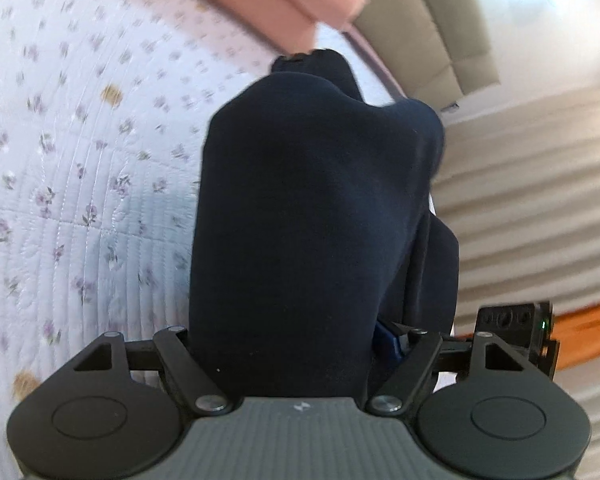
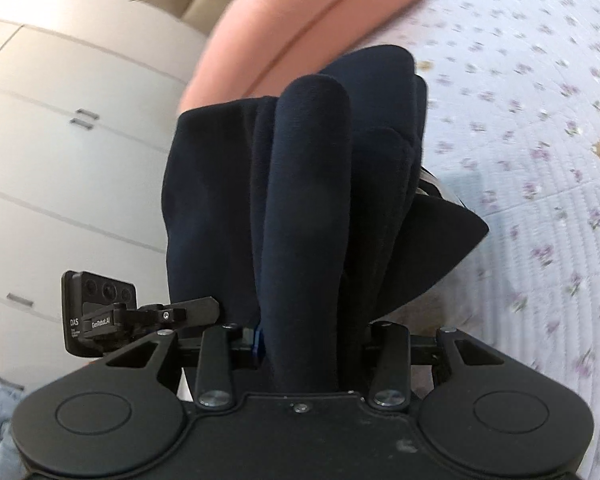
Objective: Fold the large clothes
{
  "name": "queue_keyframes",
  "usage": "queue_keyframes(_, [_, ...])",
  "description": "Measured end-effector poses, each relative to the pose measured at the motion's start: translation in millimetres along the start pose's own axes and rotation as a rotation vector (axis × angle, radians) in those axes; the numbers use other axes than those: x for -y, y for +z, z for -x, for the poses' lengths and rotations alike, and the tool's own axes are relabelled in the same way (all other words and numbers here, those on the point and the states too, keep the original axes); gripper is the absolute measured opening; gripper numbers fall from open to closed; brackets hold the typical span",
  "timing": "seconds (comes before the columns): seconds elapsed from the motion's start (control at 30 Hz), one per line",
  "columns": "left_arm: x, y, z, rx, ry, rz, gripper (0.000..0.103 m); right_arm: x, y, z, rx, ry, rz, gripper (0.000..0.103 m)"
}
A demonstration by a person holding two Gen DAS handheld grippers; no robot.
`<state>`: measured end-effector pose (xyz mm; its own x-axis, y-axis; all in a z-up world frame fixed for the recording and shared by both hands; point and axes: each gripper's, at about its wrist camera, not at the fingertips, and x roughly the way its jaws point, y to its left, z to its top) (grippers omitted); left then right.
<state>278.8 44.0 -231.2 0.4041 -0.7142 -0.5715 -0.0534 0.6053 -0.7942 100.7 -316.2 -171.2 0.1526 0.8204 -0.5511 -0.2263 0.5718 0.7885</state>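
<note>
Two tongs, left tongs and right tongs, are clamped on a bunched dark navy fabric garment, which is held above a bed's floral quilted bedspread, near a pink folded cloth.

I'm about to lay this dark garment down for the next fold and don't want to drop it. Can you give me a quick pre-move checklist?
1. Left gripper has the navy garment between its jaws: ok.
2. Right gripper also holds the navy garment: ok.
3. Cloth smooth, not bunched: not ok; thick folds pile up in the right wrist view.
4. Floral quilt beneath is in view: ok.
5. Pink folded cloth well apart from the garment: cannot tell.
6. Garment's free end visible: cannot tell.
</note>
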Motion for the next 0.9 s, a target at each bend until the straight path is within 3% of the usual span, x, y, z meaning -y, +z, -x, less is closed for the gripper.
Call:
queue_keyframes(0.07, [-18.8, 12.0, -14.3, 0.016, 0.008, 0.037, 0.076, 15.9, 11.8, -11.8, 0.011, -0.044, 0.002, 0.049])
queue_keyframes(0.13, [-39.6, 22.8, -26.0, 0.04, 0.065, 0.052, 0.076, 34.2, 22.9, -23.1, 0.028, -0.112, 0.037, 0.05])
queue_keyframes(0.17, [-46.0, 25.3, -28.4, 0.045, 0.095, 0.037, 0.078, 43.1, 27.1, -27.8, 0.039, -0.151, 0.07, 0.064])
queue_keyframes(0.2, [-47.9, 24.3, -26.9, 0.047, 0.084, -0.003, 0.079, 49.6, 31.5, -30.3, 0.045, -0.171, 0.13, 0.086])
queue_keyframes(0.23, [-46.4, 19.8, -22.2, 0.045, 0.074, -0.029, 0.079, 52.4, 32.6, -31.8, 0.038, -0.201, 0.187, 0.09])
queue_keyframes(0.3, [-37.6, 3.9, -10.9, -0.008, 0.046, -0.097, 0.082, 46.6, 24.0, -27.3, 0.039, -0.284, 0.179, 0.101])
queue_keyframes(0.33, [-34.2, -4.2, -7.4, -0.05, 0.053, -0.145, 0.088, 36.7, 18.5, -22.7, 0.056, -0.324, 0.162, 0.101])
queue_keyframes(0.4, [-25.6, -23.5, -3.3, -0.11, 0.11, -0.238, 0.091, 20.3, -0.8, -3.6, 0.102, -0.325, 0.206, 0.103])
queue_keyframes(0.47, [-30.0, -31.6, 0.3, -0.089, 0.126, -0.21, 0.097, 5.5, -25.1, 6.8, 0.127, -0.282, 0.253, 0.103])
queue_keyframes(0.5, [-36.4, -33.8, 0.2, -0.09, 0.122, -0.168, 0.097, 3.8, -31.6, 3.3, 0.093, -0.281, 0.267, 0.103])
queue_keyframes(0.6, [-40.8, -43.8, 3.0, -0.077, 0.121, -0.186, 0.099, 7.3, -46.2, -25.0, 0.001, -0.443, 0.355, 0.103])
queue_keyframes(0.73, [-39.8, -50.0, 9.7, -0.043, 0.19, -0.251, 0.103, 44.0, -46.8, -15.2, 0.031, -0.341, 0.235, 0.103])
queue_keyframes(0.9, [-43.5, -75.7, 37.5, -0.04, 0.226, -0.268, 0.103, 50.9, -50.4, 8.0, 0.068, -0.433, 0.261, 0.103])
